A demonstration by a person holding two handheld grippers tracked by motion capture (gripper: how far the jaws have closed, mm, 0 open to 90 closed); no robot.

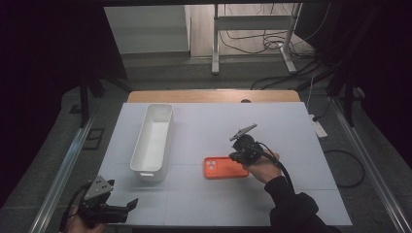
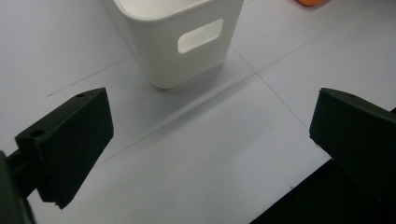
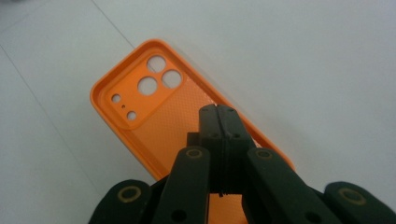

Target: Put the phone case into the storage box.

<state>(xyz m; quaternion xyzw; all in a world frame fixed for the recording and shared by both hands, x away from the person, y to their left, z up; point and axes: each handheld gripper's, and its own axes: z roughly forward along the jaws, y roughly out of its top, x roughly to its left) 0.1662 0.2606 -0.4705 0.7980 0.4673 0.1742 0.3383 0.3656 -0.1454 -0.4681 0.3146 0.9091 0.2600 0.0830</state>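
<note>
An orange phone case (image 1: 221, 167) lies hollow side up on the white table, camera holes (image 3: 154, 79) toward the bin. My right gripper (image 1: 241, 156) sits over the case's right end, held by a hand in a dark sleeve. In the right gripper view its jaws (image 3: 219, 112) are pressed together, tips over the case's inside near its long rim. Whether any of the case is pinched between them is hidden. My left gripper (image 1: 127, 206) rests at the table's near left corner, open, with nothing between its jaws (image 2: 210, 140).
A long white bin (image 1: 145, 172) stands left of the case, its handle-slot end (image 2: 187, 51) facing the left gripper. The table's (image 1: 291, 145) front edge runs just under the left gripper. A wooden strip borders the far edge; cables lie on the floor beyond.
</note>
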